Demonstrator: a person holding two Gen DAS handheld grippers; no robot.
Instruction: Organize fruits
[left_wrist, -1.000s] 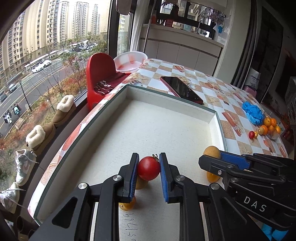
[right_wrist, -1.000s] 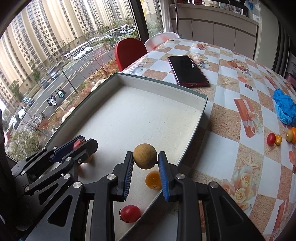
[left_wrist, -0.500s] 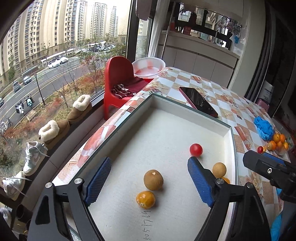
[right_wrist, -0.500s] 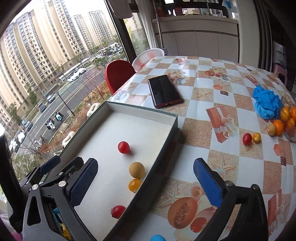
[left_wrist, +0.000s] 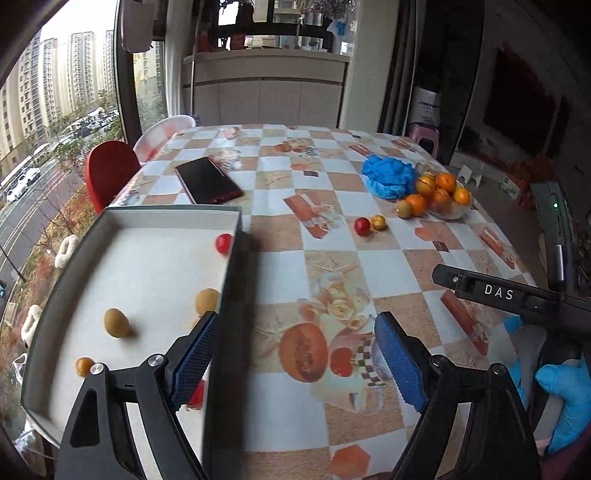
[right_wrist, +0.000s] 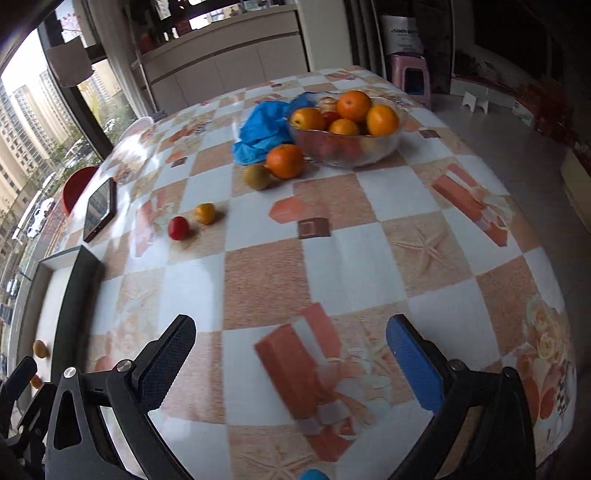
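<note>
The white tray (left_wrist: 147, 266) at the left holds a red tomato (left_wrist: 223, 243), two brown fruits (left_wrist: 207, 301) (left_wrist: 116, 323) and a small orange fruit (left_wrist: 85, 365). My left gripper (left_wrist: 295, 332) hangs open over the tray's right wall and the tablecloth, with nothing between its fingers. My right gripper (right_wrist: 291, 328) is wide open and empty above the bare tablecloth. Ahead of it lie a red tomato (right_wrist: 178, 228), a small yellow-orange fruit (right_wrist: 205, 213), a greenish-brown fruit (right_wrist: 256, 176) and an orange (right_wrist: 285, 161) beside a glass bowl (right_wrist: 384, 147) of oranges.
A dark phone (left_wrist: 208, 180) lies beyond the tray. A crumpled blue cloth (right_wrist: 262, 129) sits behind the bowl. A blue-gloved hand (left_wrist: 565, 387) holds the right gripper's body at the right. Red and white chairs stand by the window; the table edge curves at the right.
Both grippers opened, leaving the red tomato and the brown fruit in the tray. Both then swung right, away from the tray and toward the loose fruit and the bowl.
</note>
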